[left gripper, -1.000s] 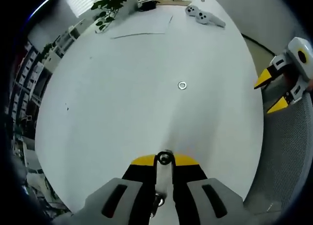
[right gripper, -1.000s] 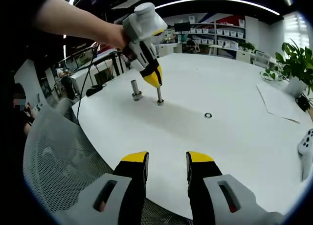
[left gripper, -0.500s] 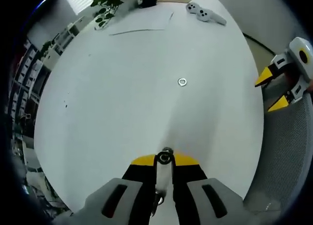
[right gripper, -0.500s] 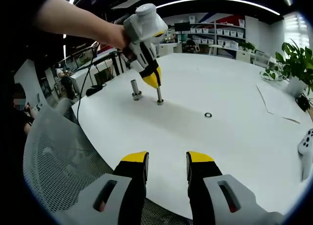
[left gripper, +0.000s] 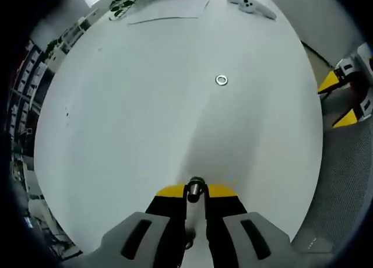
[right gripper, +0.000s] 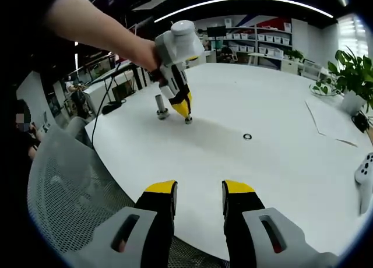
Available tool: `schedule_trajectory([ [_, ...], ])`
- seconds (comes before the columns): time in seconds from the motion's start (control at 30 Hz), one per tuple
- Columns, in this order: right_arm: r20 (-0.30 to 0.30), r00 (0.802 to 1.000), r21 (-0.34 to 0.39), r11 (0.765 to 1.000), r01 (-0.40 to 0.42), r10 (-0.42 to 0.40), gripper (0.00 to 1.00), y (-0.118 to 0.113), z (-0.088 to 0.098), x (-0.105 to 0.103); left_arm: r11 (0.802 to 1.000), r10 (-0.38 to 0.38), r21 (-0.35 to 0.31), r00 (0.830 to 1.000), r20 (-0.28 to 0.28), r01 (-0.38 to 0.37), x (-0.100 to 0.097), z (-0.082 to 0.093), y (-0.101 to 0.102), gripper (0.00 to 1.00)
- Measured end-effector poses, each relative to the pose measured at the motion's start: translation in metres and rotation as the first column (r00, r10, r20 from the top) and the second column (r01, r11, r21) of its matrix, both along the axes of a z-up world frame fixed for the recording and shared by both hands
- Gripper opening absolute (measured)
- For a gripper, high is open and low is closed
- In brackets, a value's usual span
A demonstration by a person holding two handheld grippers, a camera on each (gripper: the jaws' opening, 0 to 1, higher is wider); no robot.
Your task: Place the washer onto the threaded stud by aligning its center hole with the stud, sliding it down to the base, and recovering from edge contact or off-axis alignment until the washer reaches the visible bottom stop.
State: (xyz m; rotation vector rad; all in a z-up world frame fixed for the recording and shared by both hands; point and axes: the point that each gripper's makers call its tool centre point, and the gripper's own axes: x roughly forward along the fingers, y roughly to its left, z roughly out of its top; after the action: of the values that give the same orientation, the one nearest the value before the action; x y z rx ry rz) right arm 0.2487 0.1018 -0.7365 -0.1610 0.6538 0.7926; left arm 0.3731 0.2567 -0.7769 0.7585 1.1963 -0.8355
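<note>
Gripping the stud [left gripper: 196, 189] between my left gripper's [left gripper: 196, 193] yellow tips, I look down its length; its round top shows just past the closed jaws. In the right gripper view that same gripper comes down steeply over the stud [right gripper: 188, 119], which stands upright on the table [right gripper: 280, 157] just beside a second, thicker post [right gripper: 161, 108].

My right gripper [right gripper: 199, 189] hangs over the near table edge with its jaws parted and nothing between them.

The washer [left gripper: 221, 80] lies flat on the bare tabletop, well apart from the stud, ahead of my left gripper and slightly to the right. From the right gripper it sits ahead and a little right [right gripper: 247, 136], between me and the far side.

Judging by this, the right gripper is the free one and should fetch the washer, then carry it leftward to the stud's vertical axis.
</note>
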Motion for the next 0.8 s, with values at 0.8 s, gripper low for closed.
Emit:
schedule_trajectory([
  [0.8, 0.005, 1.000, 0.006, 1.000, -0.001, 0.000, 0.34, 0.0012, 0.0016, -0.0007, 1.000, 0.029, -0.010, 0.999, -0.018, -0.029, -0.0021, -0.0018, -0.0048, 0.13],
])
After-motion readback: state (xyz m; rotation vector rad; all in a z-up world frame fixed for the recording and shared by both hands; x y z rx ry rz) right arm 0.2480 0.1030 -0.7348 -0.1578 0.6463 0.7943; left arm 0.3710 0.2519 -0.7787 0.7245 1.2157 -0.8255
